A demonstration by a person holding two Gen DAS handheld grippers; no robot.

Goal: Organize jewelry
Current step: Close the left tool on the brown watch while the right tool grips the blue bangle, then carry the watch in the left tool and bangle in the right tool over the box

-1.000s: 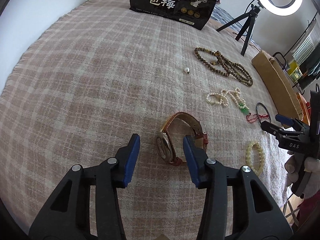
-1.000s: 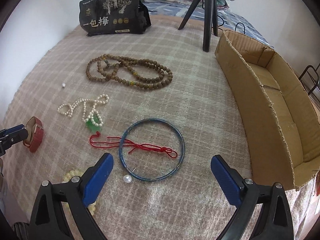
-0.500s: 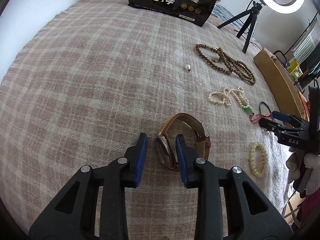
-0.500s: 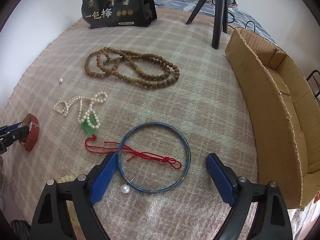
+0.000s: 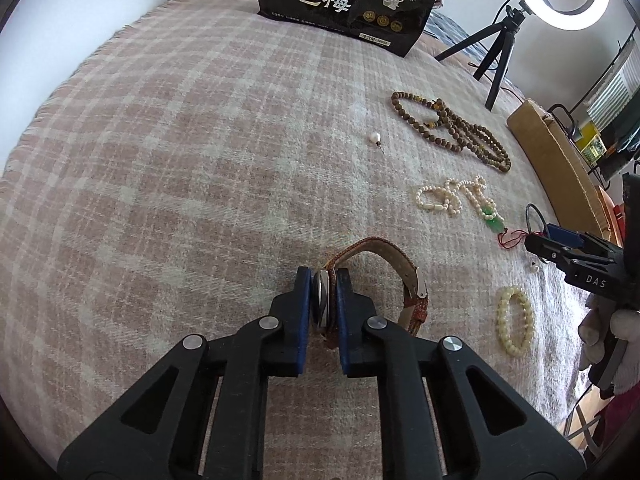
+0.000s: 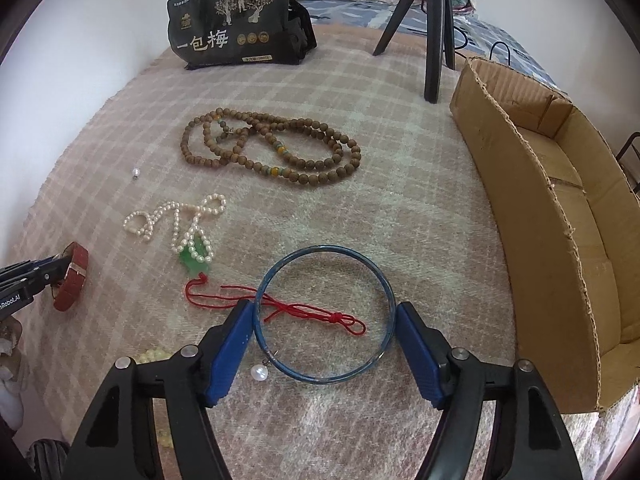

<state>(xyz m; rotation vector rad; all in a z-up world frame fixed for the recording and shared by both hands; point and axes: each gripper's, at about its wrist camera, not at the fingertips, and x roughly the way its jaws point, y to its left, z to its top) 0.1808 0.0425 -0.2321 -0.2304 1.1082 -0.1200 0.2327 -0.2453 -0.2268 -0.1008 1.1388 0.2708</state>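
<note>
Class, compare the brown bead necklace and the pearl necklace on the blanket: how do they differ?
The brown bead necklace has larger, dark wooden-looking beads with a few amber ones; the pearl necklace has small white beads. The pearl necklace carries a green pendant; the brown one shows none like it. Both lie loose and looped on the plaid blanket, untouched.

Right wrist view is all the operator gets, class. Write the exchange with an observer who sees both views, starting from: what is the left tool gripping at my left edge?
Observer: The left tool is shut on the watch. Its pads squeeze the case from both sides, and the strap loops free.
Operator: I see only tripod legs. What is on top?
Observer: A ring light, switched on.
Operator: Pale beads peek in at my lower left. What are they?
Observer: A cream bead bracelet, a closed loop lying flat on the blanket, apart from the watch.
</note>
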